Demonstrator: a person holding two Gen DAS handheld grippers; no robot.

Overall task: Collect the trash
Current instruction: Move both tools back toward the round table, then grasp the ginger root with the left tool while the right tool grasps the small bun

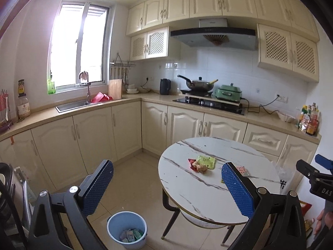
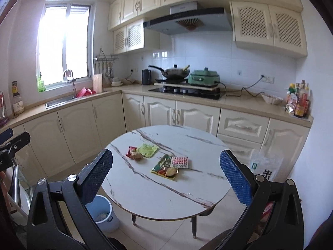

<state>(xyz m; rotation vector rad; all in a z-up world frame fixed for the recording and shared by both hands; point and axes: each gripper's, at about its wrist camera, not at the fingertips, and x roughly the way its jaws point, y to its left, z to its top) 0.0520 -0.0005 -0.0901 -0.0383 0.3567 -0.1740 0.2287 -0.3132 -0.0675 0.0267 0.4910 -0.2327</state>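
A round white marble-pattern table carries trash: a light green wrapper, a red wrapper with a crumpled brown scrap, a dark green packet and a red-dotted card. A blue bin holding several scraps stands on the floor left of the table. My left gripper is open and empty, above the floor and table edge. My right gripper is open and empty, held short of the table.
Cream kitchen cabinets run along the back with a sink, a hob with a wok and a green cooker. A clear plastic bag stands right of the table. Bottles sit on the right counter.
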